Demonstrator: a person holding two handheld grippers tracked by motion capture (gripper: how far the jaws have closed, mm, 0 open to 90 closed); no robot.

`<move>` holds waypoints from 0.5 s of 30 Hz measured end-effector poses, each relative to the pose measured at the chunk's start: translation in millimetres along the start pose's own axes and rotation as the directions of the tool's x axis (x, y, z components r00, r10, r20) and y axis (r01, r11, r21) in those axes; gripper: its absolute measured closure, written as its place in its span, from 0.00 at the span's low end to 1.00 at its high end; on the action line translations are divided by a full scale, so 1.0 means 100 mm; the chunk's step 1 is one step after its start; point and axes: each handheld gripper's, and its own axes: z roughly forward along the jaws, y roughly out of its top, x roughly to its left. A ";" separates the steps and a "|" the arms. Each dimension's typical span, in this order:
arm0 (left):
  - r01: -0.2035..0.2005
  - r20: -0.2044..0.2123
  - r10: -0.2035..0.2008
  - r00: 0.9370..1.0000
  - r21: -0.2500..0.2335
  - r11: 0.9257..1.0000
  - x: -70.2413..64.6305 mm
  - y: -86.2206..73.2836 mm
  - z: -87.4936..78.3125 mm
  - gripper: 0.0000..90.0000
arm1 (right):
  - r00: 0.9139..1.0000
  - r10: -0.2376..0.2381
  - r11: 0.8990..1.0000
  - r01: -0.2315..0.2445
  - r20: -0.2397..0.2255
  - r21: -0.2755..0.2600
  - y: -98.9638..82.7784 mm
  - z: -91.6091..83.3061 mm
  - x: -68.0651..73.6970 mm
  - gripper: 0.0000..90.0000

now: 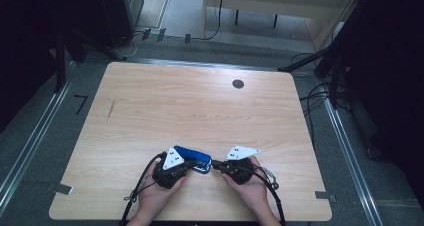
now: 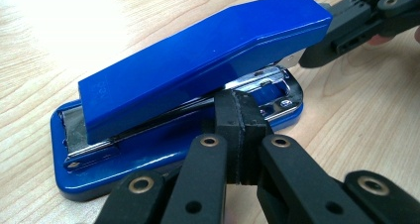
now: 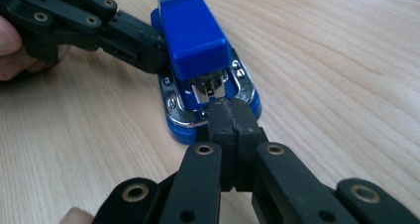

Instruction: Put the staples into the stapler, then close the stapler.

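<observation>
Grey flooring and dark equipment stands surround a light wooden table point(image 1: 200, 111), which carries a round dark grommet point(image 1: 238, 84) near its far edge. High view: a blue stapler point(image 1: 192, 157) lies on the near middle of the table, between the left gripper point(image 1: 186, 165) and the right gripper point(image 1: 216, 164); each gripper is held in a hand, with a grey three-cornered plate on top and a black cable trailing toward the near edge. Left gripper view: the left gripper point(image 2: 241, 116) has its jaws closed together with nothing between them, their tips set against the long side of the stapler point(image 2: 198, 75), just under its raised blue top near the metal front; the right gripper point(image 2: 317, 53) meets the stapler's front end. Right gripper view: the right gripper point(image 3: 229, 116) also has its jaws pressed shut on nothing, tips touching the stapler point(image 3: 195, 40) at its chrome front end, while the left gripper point(image 3: 151, 48) touches the stapler's side.
</observation>
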 end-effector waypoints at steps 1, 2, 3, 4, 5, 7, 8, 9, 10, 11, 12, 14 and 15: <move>0.002 0.002 -0.002 1.000 0.000 1.000 0.00 0.00 0.00 1.00 | 1.000 -0.001 1.000 0.001 0.002 0.004 0.00 0.01 0.00 1.00; 0.002 0.002 -0.002 1.000 0.000 1.000 0.00 0.00 0.00 1.00 | 1.000 -0.001 1.000 0.001 0.002 0.004 0.00 0.01 0.00 1.00; 0.000 0.001 0.000 1.000 -0.001 1.000 0.00 0.00 0.00 1.00 | 1.000 0.002 1.000 -0.002 0.001 0.009 -0.01 0.02 0.01 1.00; 0.000 -0.001 0.000 1.000 0.000 1.000 0.00 0.00 0.00 1.00 | 1.000 0.002 1.000 -0.002 0.001 0.009 0.00 0.03 0.01 1.00; 0.000 0.002 0.000 1.000 0.000 1.000 0.00 0.00 0.00 1.00 | 1.000 -0.003 1.000 0.003 0.000 0.007 0.00 0.03 0.00 1.00; 0.003 0.004 -0.003 1.000 0.002 1.000 0.01 0.00 0.00 1.00 | 1.000 -0.003 1.000 0.003 0.003 0.007 0.01 0.04 0.01 1.00; 0.004 0.004 -0.004 1.000 0.003 1.000 0.01 0.00 0.00 1.00 | 1.000 -0.005 1.000 0.005 0.008 0.009 0.01 0.04 0.01 1.00; 0.004 0.005 -0.004 1.000 0.003 1.000 0.01 0.00 0.00 1.00 | 1.000 -0.003 1.000 0.003 0.008 0.009 0.01 0.04 0.01 1.00; 0.004 0.005 -0.004 1.000 0.003 1.000 0.01 0.00 0.00 1.00 | 1.000 -0.003 1.000 0.003 0.007 0.008 0.01 0.04 0.01 1.00; 0.011 0.008 -0.011 1.000 0.001 1.000 0.01 0.00 0.00 1.00 | 1.000 -0.002 1.000 0.002 0.006 0.007 0.01 0.04 0.01 1.00; 0.012 0.006 -0.012 1.000 0.002 1.000 0.01 0.00 0.00 1.00 | 1.000 -0.001 1.000 0.001 0.006 0.007 0.01 0.04 0.01 1.00; 0.011 0.007 -0.011 1.000 -0.001 1.000 0.01 0.00 0.00 1.00 | 1.000 0.000 1.000 0.000 0.007 0.007 0.01 0.04 0.01 1.00; 0.012 0.006 -0.012 1.000 0.000 1.000 0.01 0.00 0.00 1.00 | 1.000 -0.001 1.000 0.001 0.007 0.007 0.01 0.04 0.01 1.00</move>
